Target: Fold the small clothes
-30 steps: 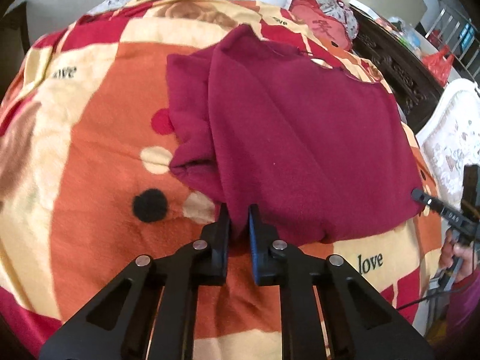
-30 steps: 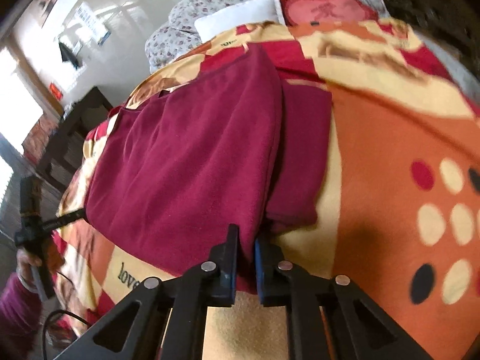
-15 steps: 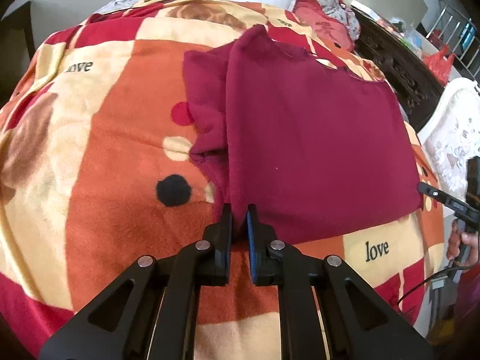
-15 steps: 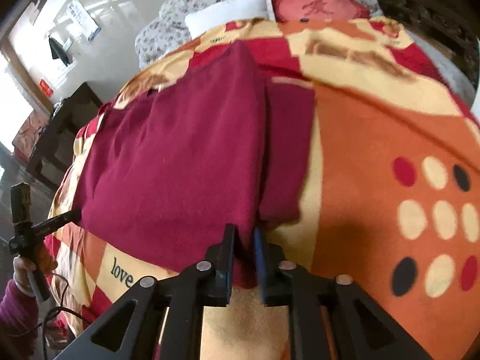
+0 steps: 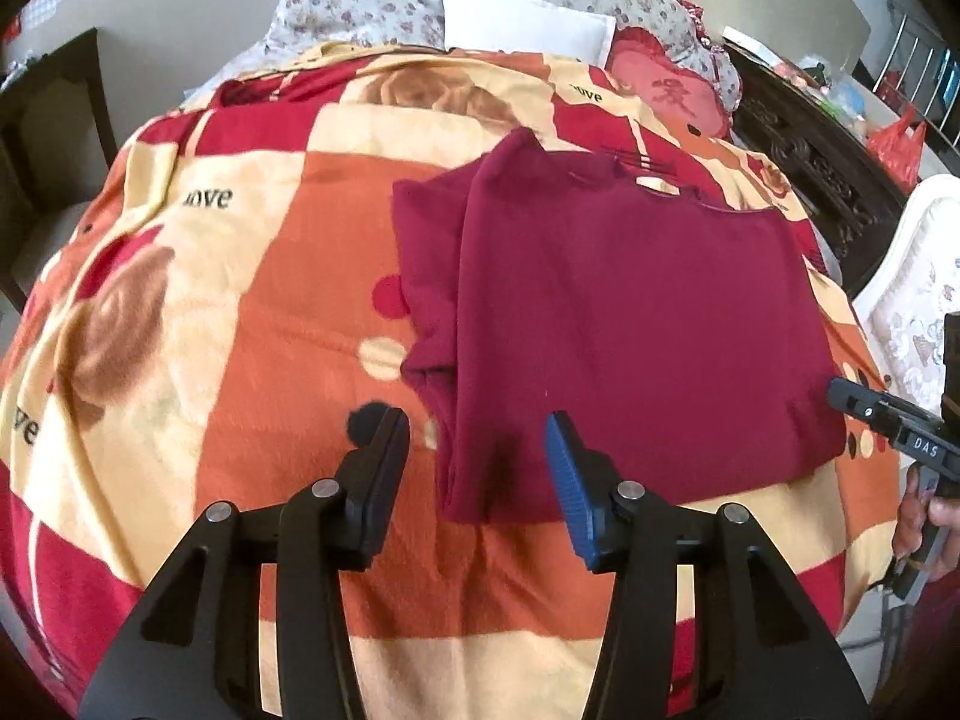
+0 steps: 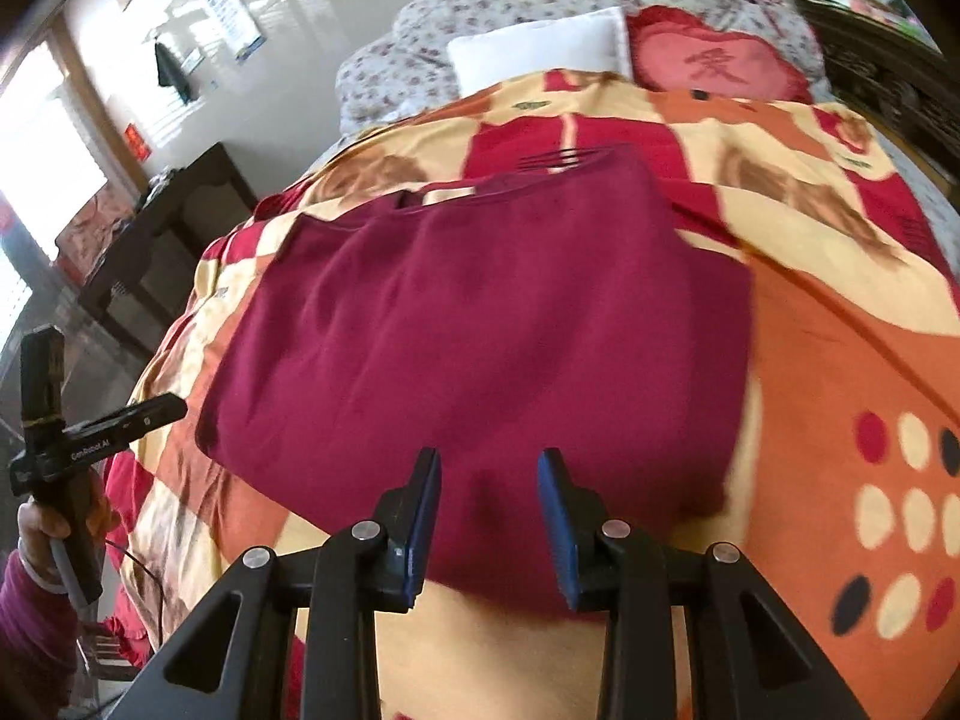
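The left gripper (image 5: 474,468) stood with its jaws spread wide and nothing between them, hovering just above the near left corner of the maroon sweater (image 5: 630,330). That corner lay in the gap between the two fingers without touching either one, as far as the left wrist view showed. The sweater lay flat on the patterned fleece blanket (image 5: 270,312), its left sleeve folded in under the body so that a narrow strip of maroon showed beside the main panel. Its neckline pointed away from the camera, toward the white pillow (image 5: 528,27) and the red heart-shaped cushion (image 5: 666,96) at the head of the bed. At the far right edge of that view the right gripper (image 5: 840,393) pointed at the sweater's near right corner, one fingertip close beside the hem.

In the right wrist view the right gripper (image 6: 489,516) likewise had its jaws parted, holding nothing, with the sweater's (image 6: 492,324) near hem lying under and between the blue-padded fingers (image 6: 423,516). The garment spread away from the tool across the blanket (image 6: 840,360). At the left edge of that view the left gripper (image 6: 168,405) was seen just beside the sweater's other near corner.
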The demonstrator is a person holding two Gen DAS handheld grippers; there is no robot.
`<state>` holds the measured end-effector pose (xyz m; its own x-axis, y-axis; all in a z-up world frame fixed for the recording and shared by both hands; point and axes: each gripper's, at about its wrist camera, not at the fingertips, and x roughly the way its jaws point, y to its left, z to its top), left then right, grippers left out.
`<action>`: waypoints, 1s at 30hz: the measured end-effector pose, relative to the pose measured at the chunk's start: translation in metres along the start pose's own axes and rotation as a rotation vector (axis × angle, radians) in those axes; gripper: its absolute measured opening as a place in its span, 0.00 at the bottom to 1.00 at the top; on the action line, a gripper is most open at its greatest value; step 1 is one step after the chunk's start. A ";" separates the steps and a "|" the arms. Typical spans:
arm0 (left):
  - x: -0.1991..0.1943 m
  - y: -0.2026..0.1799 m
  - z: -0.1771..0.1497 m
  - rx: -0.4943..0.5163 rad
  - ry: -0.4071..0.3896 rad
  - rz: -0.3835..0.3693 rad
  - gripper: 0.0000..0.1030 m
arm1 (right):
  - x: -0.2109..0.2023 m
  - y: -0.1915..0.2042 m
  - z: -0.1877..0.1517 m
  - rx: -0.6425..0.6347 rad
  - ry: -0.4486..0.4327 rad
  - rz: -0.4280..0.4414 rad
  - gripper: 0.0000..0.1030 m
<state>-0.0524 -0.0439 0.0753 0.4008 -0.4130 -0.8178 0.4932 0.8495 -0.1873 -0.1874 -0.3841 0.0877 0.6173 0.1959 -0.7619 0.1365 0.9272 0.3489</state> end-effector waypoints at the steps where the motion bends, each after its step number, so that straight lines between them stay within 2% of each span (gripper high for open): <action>1: 0.001 -0.001 0.002 0.000 -0.002 0.008 0.46 | 0.006 0.004 0.002 -0.001 0.010 0.006 0.32; 8: 0.020 -0.010 0.017 -0.005 -0.001 0.013 0.46 | 0.033 0.016 0.014 -0.011 0.029 0.014 0.35; 14: 0.042 -0.018 0.036 0.002 -0.002 0.023 0.46 | 0.052 -0.007 0.023 0.049 0.032 -0.012 0.41; 20: 0.070 -0.016 0.057 -0.019 0.026 0.039 0.46 | 0.056 -0.019 0.027 0.074 0.031 0.032 0.41; 24: 0.079 -0.019 0.074 -0.020 0.008 0.051 0.46 | 0.050 -0.011 0.048 0.051 -0.013 0.048 0.42; 30: 0.105 -0.014 0.104 -0.057 0.005 0.094 0.46 | 0.076 0.006 0.089 0.009 -0.039 0.054 0.42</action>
<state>0.0632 -0.1338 0.0486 0.4389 -0.3294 -0.8360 0.4089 0.9017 -0.1406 -0.0708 -0.3926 0.0806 0.6538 0.2330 -0.7199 0.1084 0.9127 0.3939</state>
